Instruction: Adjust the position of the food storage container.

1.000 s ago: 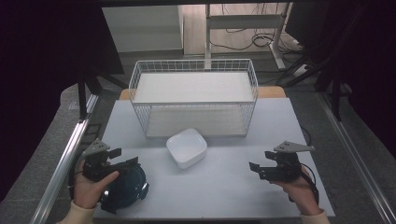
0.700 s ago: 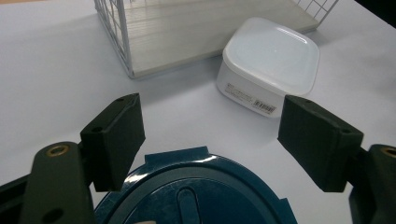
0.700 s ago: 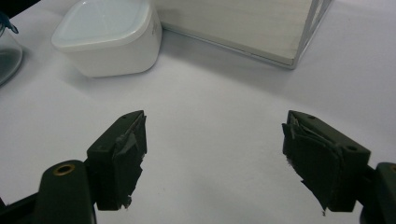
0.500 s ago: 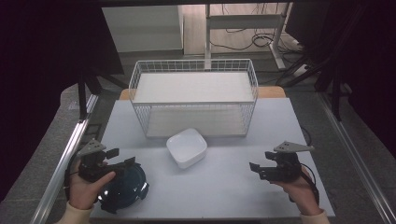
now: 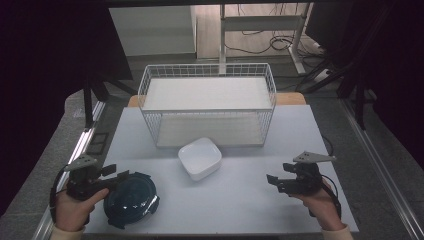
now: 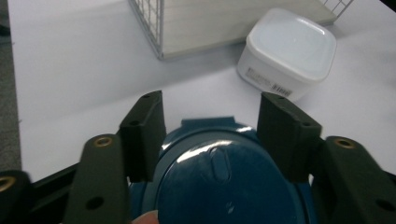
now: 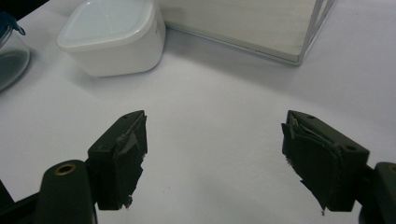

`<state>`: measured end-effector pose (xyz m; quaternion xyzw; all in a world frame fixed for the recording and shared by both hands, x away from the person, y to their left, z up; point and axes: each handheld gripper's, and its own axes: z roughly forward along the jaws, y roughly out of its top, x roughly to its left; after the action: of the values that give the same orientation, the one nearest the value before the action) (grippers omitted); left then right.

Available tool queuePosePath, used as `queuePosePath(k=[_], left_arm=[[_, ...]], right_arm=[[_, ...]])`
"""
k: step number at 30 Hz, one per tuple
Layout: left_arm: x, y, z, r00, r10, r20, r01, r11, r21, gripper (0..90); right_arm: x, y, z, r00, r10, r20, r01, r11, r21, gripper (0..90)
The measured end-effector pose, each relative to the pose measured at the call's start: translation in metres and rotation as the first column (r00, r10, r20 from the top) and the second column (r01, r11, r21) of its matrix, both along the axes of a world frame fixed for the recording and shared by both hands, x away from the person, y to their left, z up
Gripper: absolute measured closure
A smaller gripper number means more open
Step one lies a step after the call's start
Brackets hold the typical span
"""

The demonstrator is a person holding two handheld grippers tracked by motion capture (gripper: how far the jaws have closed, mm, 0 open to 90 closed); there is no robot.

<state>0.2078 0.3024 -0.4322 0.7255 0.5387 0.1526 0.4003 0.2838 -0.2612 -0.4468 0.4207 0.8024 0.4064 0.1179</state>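
Dark blue lidded container (image 5: 131, 199) sits at the near left corner of the white tabletop (image 5: 240, 200), the left hand-held gripper (image 5: 116, 176) reaching onto its rim from the left. The jaws have just been closing. The right hand-held gripper (image 5: 272, 181) hovers near the right edge, likely waiting. A white square container (image 5: 200, 158) sits just in front of the wire basket (image 5: 207, 102).

Left gripper view: the jaws straddle the blue lid (image 6: 224, 186), one on each side. Pad contact is hard to make out, so I read it as not yet clamped. The container's near part is cut off.

Right gripper view: the jaws stand apart over bare tabletop, nothing between them. The white container is ahead, and the blue one is clipped at the left edge.
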Motion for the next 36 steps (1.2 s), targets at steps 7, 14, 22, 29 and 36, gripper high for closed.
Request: queuePosePath(k=[7,14,22,29,36], left_arm=[[-0.01,0.023,-0.012,0.9977,0.007,-0.067,-0.006,0.9998,0.019,64.9],[-0.02,0.039,-0.028,0.9911,0.038,-0.128,-0.033,0.9985,0.043,86.0],[-0.031,0.048,-0.045,0.984,0.056,-0.169,-0.057,0.9984,0.003,90.0],[-0.04,0.055,-0.052,0.9781,0.086,-0.189,-0.082,0.9961,0.033,90.0],[-0.038,0.053,-0.068,0.9683,0.076,-0.238,-0.069,0.9969,0.037,90.0]], right_arm=[[0.001,0.001,-0.001,0.9999,-0.004,-0.012,0.004,1.0,-0.002,22.0],[0.001,0.003,-0.003,0.9999,-0.002,-0.016,0.002,1.0,-0.005,22.1],[0.001,0.004,-0.003,0.9998,-0.004,-0.018,0.004,1.0,-0.007,22.1],[0.001,0.005,-0.003,0.9999,-0.001,-0.015,0.001,1.0,-0.008,22.1],[0.001,0.006,-0.004,0.9998,0.001,-0.017,-0.001,0.9999,-0.015,22.1]])
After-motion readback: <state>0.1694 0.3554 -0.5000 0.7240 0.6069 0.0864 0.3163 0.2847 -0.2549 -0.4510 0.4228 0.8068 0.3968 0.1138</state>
